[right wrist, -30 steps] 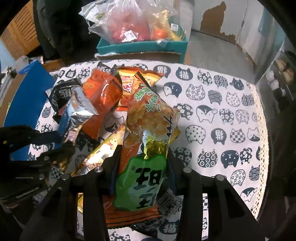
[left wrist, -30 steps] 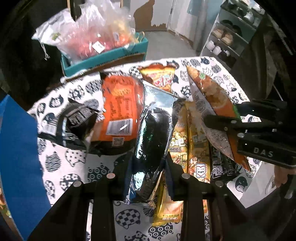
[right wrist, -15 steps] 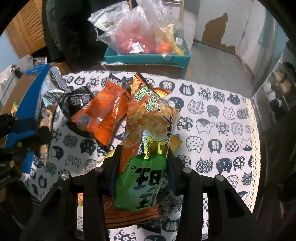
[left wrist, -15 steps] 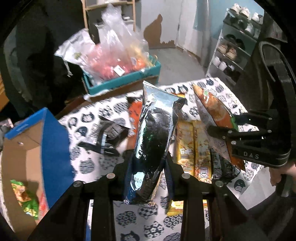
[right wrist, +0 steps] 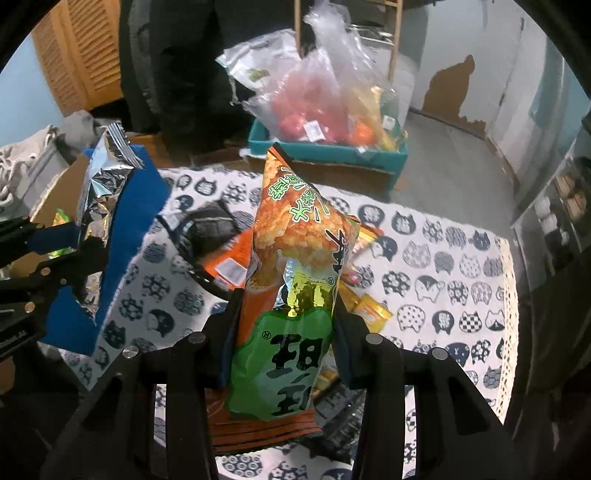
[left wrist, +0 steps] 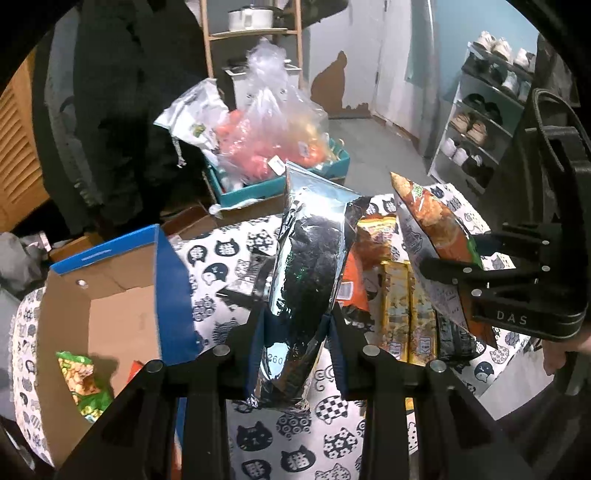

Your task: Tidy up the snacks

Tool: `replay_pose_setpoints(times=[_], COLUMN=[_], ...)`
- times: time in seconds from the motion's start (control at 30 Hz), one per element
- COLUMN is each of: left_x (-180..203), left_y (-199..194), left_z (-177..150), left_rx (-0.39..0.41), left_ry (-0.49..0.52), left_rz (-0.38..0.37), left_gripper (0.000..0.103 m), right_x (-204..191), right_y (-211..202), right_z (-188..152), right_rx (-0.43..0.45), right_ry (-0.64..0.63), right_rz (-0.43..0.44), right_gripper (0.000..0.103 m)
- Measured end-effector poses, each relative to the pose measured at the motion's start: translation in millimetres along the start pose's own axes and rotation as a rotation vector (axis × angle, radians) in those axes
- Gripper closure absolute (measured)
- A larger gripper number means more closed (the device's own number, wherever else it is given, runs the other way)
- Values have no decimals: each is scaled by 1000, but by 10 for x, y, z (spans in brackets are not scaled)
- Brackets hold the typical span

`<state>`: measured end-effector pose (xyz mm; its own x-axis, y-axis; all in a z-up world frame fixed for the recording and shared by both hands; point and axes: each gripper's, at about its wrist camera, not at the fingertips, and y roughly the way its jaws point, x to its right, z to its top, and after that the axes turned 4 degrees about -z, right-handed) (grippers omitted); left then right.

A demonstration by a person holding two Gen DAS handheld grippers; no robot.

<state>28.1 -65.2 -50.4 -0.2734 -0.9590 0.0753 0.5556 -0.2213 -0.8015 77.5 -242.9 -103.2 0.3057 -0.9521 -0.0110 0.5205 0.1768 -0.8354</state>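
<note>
The silver foil packet (left wrist: 310, 280) is pinched low by the left tongs (left wrist: 295, 354) and the orange-green snack bag (right wrist: 295, 295) by the right tongs (right wrist: 284, 350), both held above the counter (right wrist: 424, 258); either may slip, or be snagged on the blue wall of the cardboard box (left wrist: 110, 317) at left.

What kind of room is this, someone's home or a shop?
Most likely a lived-in home, perhaps near the entrance: a shoe rack stands by the wall, a cat-print tablecloth covers the table, and a pot sits on a wooden shelf.
</note>
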Motion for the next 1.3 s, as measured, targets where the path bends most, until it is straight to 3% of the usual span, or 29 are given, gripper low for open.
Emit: replay_pose_setpoints(times=[0.6,1.3], left_x=[-756,-1705], left_y=[-385,-537], left_z=[-154,-542], left_rx=[49,25], left_ry=[-135,-316], left_rz=[74,142], left_gripper=[71,71], right_x=[-699,-1566], right_y=[-114,-30], right_z=[400,765], right_rx=[32,31], right_ry=[-86,-176], right_rz=[63,149], right_gripper=[62,62])
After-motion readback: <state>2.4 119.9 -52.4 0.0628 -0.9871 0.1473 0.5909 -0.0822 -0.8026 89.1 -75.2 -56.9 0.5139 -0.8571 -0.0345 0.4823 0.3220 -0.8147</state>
